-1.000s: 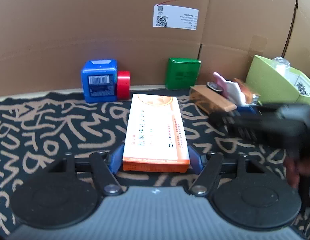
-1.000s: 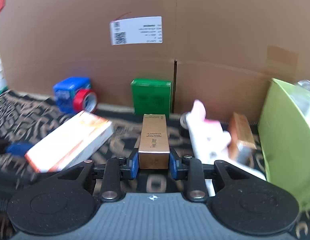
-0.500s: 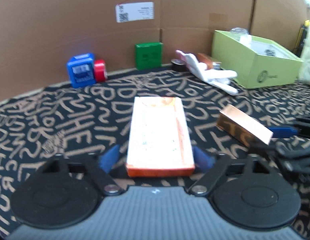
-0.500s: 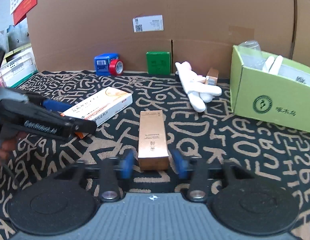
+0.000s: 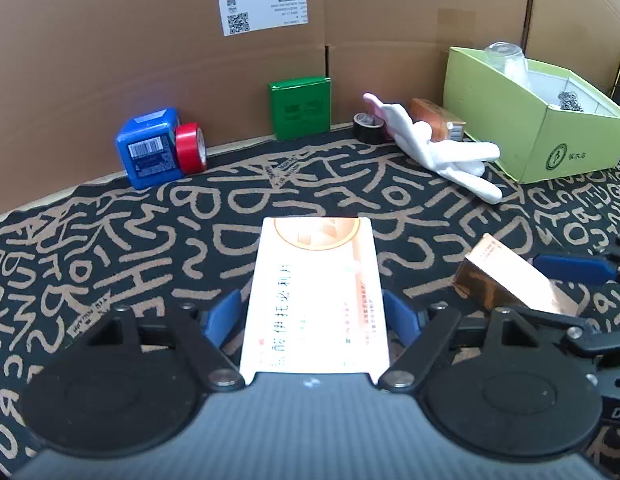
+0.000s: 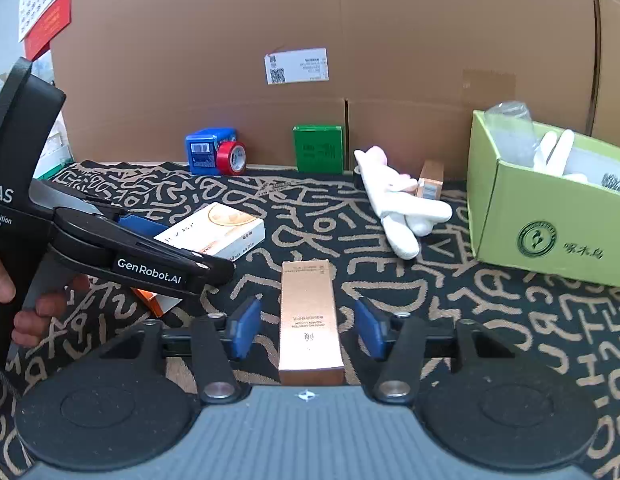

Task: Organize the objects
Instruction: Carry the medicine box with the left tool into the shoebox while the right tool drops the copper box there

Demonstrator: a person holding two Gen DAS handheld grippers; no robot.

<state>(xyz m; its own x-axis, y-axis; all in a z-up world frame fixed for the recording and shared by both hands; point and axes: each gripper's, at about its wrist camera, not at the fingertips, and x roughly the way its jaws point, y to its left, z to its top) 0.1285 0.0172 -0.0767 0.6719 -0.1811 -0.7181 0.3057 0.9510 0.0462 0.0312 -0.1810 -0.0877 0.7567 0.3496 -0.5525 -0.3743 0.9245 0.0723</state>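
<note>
A flat white-and-orange medicine box lies on the patterned mat between the fingers of my left gripper, which stands open with gaps on both sides. It also shows in the right wrist view. A slim copper box lies on the mat between the fingers of my right gripper, which is wide open and clear of it. The copper box also shows in the left wrist view.
Along the cardboard back wall stand a blue box, a red tape roll, a green box, a black tape roll, white gloves, and another copper box. A light green carton stands at the right.
Both grippers pulled back from the wall with their boxes, set them down on the mat and opened. Since half a second ago the jaws have spread wider.
</note>
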